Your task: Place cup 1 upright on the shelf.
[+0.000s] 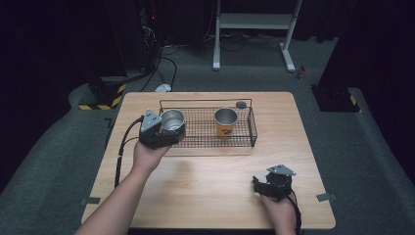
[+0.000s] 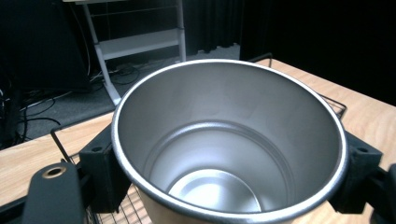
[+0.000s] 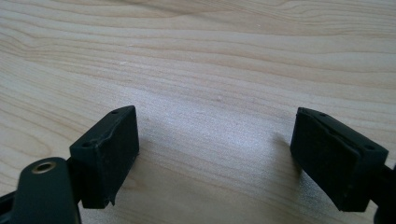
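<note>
The room is dark all around, and light from above falls on the table (image 1: 205, 186), so the wood looks bright. The high view is a bit soft and grainy. In the left gripper view the cup (image 2: 229, 144) shines inside with pale glare. In the right gripper view, soft shadows lie on the wood beside the black jaws.

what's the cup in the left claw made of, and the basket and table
Cup: likely stainless steel, brushed inside with a bright rolled rim.
Basket: thin black wire mesh, probably coated metal.
Table: pale wood or wood-look laminate, matte, with visible grain lines.
</note>
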